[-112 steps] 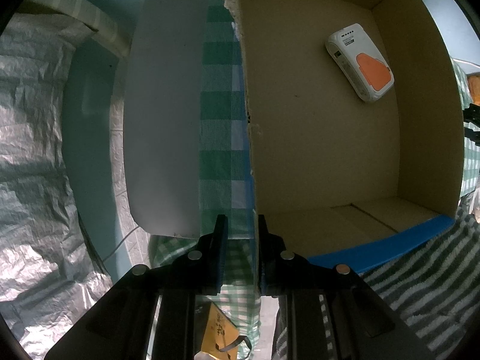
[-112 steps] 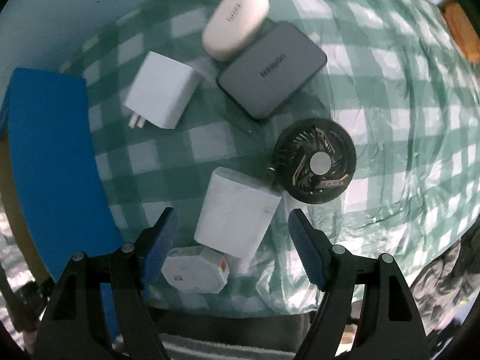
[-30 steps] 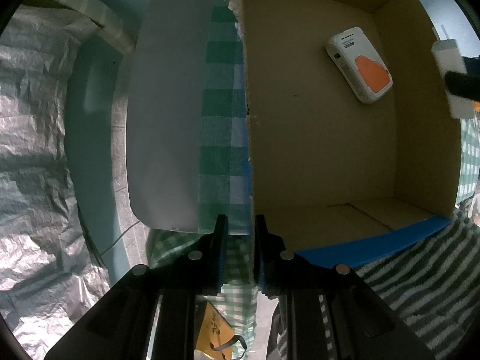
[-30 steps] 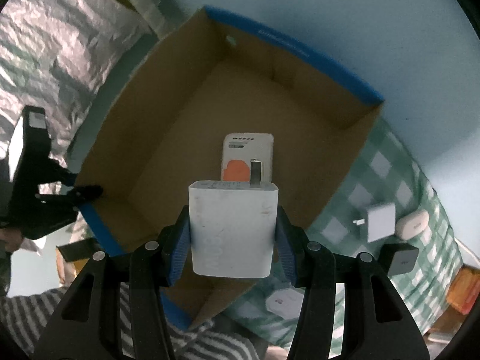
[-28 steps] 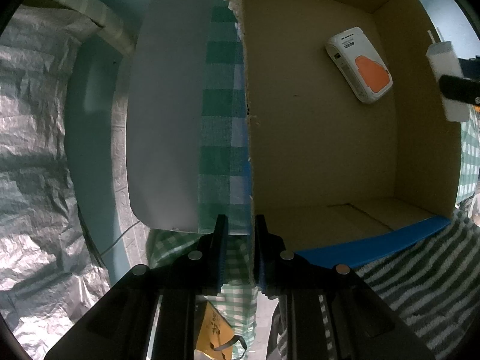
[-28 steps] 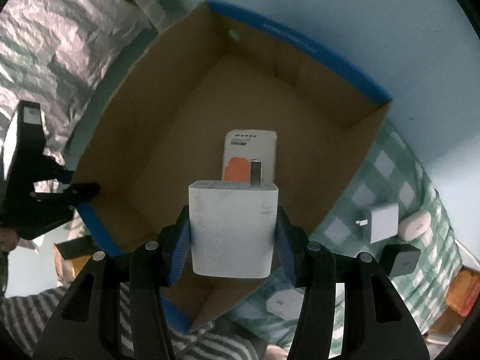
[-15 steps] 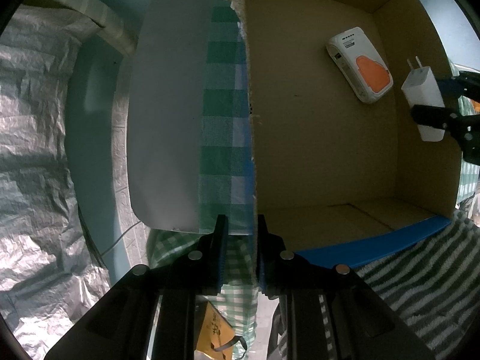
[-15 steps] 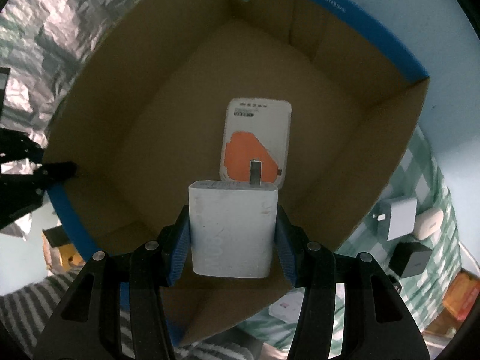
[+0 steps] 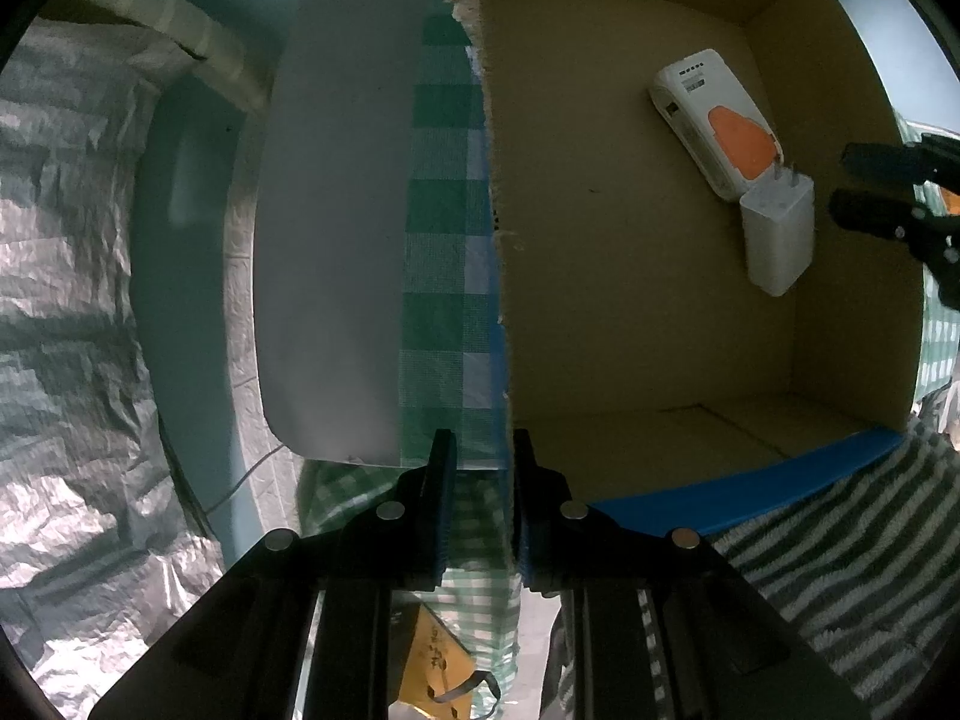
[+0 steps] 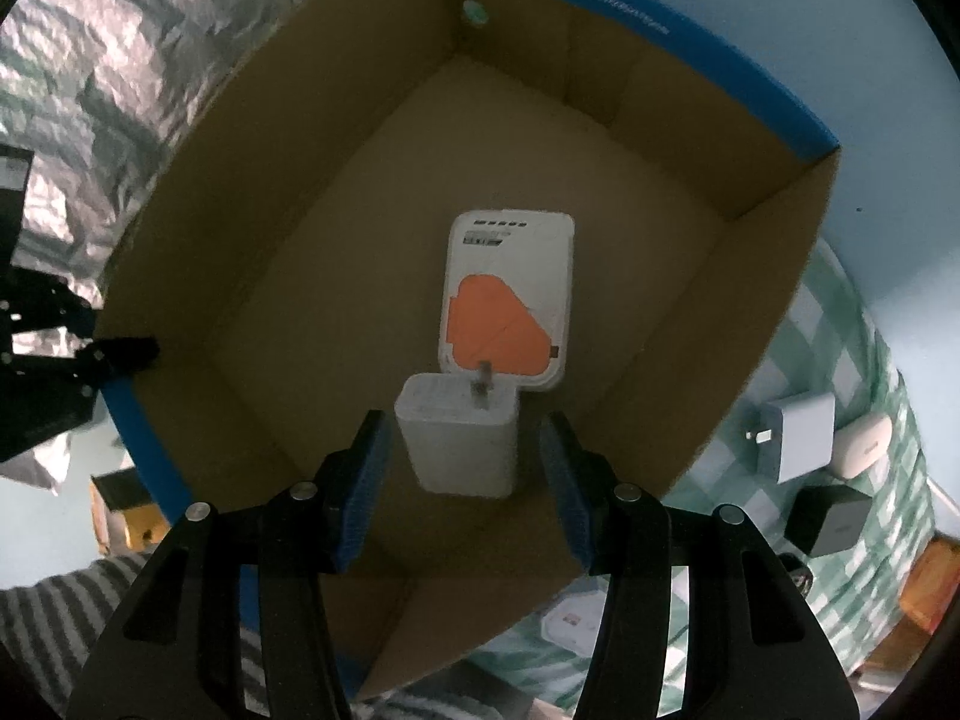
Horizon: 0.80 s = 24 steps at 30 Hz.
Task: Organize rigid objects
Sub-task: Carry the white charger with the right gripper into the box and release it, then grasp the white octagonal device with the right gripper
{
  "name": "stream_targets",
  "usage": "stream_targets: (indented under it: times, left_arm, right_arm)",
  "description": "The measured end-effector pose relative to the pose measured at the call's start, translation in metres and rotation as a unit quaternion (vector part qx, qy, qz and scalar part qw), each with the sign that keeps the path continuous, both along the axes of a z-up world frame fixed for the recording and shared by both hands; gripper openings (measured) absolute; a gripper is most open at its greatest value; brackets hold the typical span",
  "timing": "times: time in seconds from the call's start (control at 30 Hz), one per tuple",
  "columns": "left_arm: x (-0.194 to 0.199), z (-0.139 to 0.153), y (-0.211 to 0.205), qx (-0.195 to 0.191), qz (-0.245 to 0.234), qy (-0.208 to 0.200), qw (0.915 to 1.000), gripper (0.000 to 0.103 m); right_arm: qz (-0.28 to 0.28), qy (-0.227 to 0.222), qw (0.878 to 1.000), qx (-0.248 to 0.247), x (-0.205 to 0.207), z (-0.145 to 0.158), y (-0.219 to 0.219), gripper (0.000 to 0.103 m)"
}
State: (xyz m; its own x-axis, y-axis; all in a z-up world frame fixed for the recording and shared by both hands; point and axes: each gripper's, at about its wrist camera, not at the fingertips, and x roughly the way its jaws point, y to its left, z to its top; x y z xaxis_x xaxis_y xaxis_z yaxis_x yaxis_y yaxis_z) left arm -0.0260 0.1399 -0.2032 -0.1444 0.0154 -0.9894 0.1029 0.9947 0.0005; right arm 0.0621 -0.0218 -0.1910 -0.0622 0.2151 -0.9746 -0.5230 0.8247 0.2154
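Observation:
A cardboard box (image 10: pixel 288 252) with a blue rim holds a white device with an orange patch (image 10: pixel 507 300) and a white charger (image 10: pixel 459 441) lying on its floor, prongs against the device. Both also show in the left wrist view: the device (image 9: pixel 714 120), the charger (image 9: pixel 777 237). My right gripper (image 10: pixel 465 474) is open above the charger, apart from it; it shows at the right edge of the left wrist view (image 9: pixel 870 186). My left gripper (image 9: pixel 483 504) is shut on the box's left wall (image 9: pixel 495 276).
On the green checked cloth (image 10: pixel 864 372) right of the box lie a white plug adapter (image 10: pixel 798 435), a white oval case (image 10: pixel 864 444), a dark grey block (image 10: pixel 825 519) and a small white hexagonal box (image 10: pixel 573 624). Crinkled foil (image 9: pixel 66 300) lies left.
My right gripper carried the white charger over and into the box, then opened. The charger now lies on the box floor beside the orange-patched device. My left gripper has kept hold of the box wall.

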Motion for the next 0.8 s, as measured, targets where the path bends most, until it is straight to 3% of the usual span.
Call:
stream_targets:
  times: [0.6,0.8]
  left_arm:
    - [0.003,0.004,-0.002,0.000,0.002,-0.002,1.0000,0.017]
    - [0.003,0.004,-0.003,0.002,0.000,-0.002,1.0000,0.017]
  right_arm:
    - [-0.025,-0.039,0.998,0.034,-0.004,0.056,-0.026,0.057]
    - [-0.039,-0.048,0.997,0.036,-0.008,0.069,-0.057,0.058]
